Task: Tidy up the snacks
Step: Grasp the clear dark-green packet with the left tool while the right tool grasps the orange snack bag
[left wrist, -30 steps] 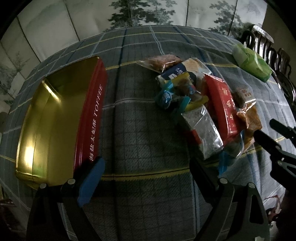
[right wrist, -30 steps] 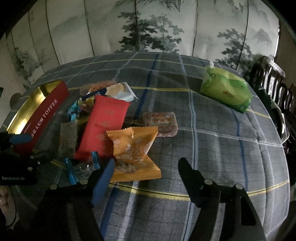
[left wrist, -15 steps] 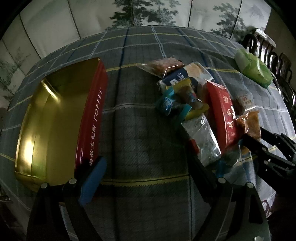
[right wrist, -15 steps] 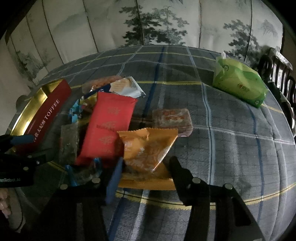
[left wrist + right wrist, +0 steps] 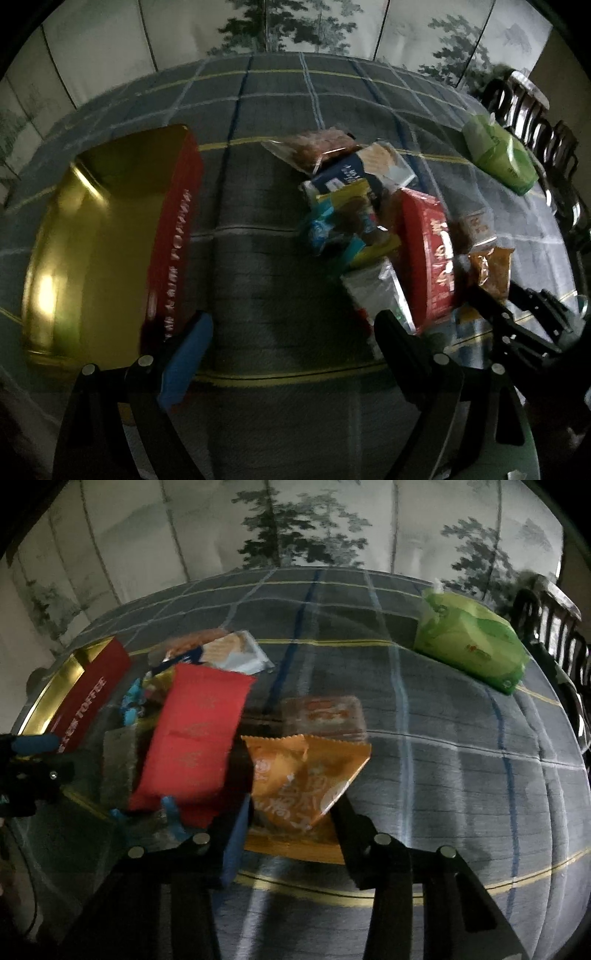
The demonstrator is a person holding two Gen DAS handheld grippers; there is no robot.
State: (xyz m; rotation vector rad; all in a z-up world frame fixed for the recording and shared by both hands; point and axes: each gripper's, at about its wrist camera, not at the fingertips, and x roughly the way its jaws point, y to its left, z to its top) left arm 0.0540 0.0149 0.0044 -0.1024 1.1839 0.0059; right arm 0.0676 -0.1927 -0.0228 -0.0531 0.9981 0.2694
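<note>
Left wrist view: steeply downward from close above the table (image 5: 280, 280), tin (image 5: 92, 243) at left. Right wrist view: downward along its fingers, close over the snacks (image 5: 199, 738). Shared: snack pile, tin, green pack (image 5: 469, 642).

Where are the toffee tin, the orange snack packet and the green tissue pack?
toffee tin (image 5: 173, 236): left wrist view, red lettered side wall.
orange snack packet (image 5: 295, 775): right wrist view, printed front face.
green tissue pack (image 5: 469, 638): right wrist view, top face.

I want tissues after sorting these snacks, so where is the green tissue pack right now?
The soft green tissue pack lies at the far right of the plaid tablecloth in both wrist views, apart from the snack pile, near the dark wooden chair.
</note>
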